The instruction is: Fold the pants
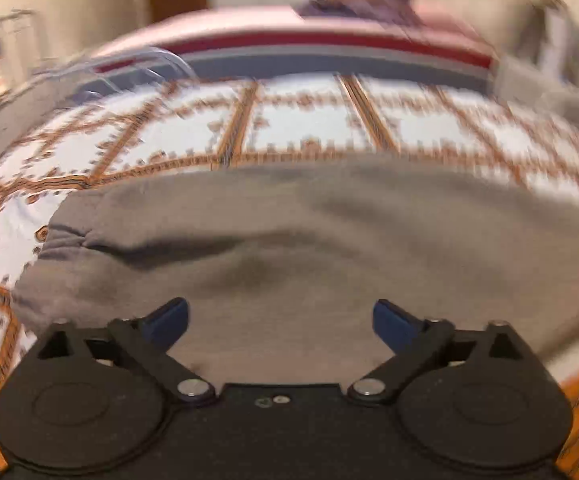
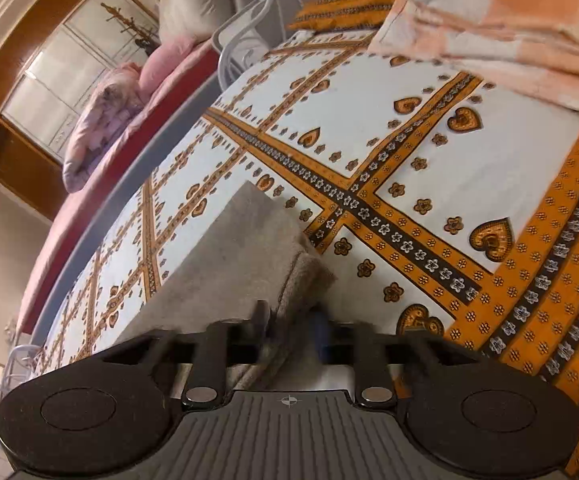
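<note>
Left wrist view: pants (image 1: 289,240) motion-blurred.

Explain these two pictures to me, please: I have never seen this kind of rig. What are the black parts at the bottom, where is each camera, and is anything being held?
No robot here: a person holds a two-finger gripper in each hand, and a fisheye camera on each looks forward along its fingers. The black parts at the bottom are the grippers themselves.

The left wrist view is blurred. It shows the left gripper with its blue-tipped fingers spread wide, above grey pants, holding nothing.

The right wrist view is sharp but tilted. The right gripper is closed on an edge of the pants.

The pants lie on a bedsheet patterned in white and orange with hearts. A folded peach blanket lies at the far end.
</note>
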Demonstrator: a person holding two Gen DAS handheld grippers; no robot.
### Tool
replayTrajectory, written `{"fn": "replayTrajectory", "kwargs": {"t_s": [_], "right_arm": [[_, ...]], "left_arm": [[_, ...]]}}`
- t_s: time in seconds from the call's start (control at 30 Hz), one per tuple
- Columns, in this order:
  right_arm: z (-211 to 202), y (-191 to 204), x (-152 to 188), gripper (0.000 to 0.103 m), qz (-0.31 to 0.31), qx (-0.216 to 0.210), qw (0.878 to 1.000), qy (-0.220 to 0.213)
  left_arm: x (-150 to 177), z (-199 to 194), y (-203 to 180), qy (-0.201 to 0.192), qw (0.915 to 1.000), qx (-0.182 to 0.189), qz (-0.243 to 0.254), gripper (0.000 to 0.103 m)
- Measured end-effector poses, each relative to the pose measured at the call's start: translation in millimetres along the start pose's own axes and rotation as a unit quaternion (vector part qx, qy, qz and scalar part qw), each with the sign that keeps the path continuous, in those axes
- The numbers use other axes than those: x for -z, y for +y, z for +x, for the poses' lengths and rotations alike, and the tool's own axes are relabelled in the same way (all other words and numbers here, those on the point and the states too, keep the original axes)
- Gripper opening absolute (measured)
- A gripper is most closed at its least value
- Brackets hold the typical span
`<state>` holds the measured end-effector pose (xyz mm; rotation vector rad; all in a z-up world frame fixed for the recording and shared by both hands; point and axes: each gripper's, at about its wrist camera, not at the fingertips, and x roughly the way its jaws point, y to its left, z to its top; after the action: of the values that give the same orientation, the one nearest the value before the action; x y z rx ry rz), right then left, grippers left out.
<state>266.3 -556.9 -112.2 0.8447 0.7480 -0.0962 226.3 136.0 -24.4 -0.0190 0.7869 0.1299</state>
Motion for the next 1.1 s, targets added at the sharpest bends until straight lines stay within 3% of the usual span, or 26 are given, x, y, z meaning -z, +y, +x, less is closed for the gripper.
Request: {"fn": "replayTrajectory", "kwargs": {"t_s": [0.1,0.2,0.3,0.43,0.53,0.67,0.8,1.1], "right_arm": [[-8,13,3,0.043,-0.01,-0.008,1.0,-0.018],[-9,16,6,0.043,0.01,-0.001,1.0,-0.02],[-12,8,6,0.043,0.046,-0.013,0.999,-0.012],[-16,5,11,0.043,0.04,-0.013,0.999,-0.007],[-18,-3,18,0.043,0.056,-0.014,0.998,-0.012],[-24,-16,19,0.043,0.086,-0.036,0.995,-0.033],[-18,-20,13,0.043,0.097,-0.041,0.994,-0.024],[-2,-17,8,0.042,0.095,-0.035,0.995,-0.02]], "left_arm": [[12,-5,-56,-0.022,0.9968,0.011,-0.076,0.093],[25,-6,-137,-0.026,0.9968,0.032,-0.068,0.094],[31,-4,-209,-0.015,0.9976,0.06,-0.03,0.094],[30,12,-266,0.014,0.998,0.061,-0.004,0.095],[32,18,-286,0.023,0.9991,0.037,0.002,0.095],[36,17,-296,0.021,0.9987,0.046,0.004,0.096],[40,24,-315,0.023,0.9989,0.028,0.029,0.097],[45,21,-319,0.009,0.9994,0.018,0.029,0.097]]}}
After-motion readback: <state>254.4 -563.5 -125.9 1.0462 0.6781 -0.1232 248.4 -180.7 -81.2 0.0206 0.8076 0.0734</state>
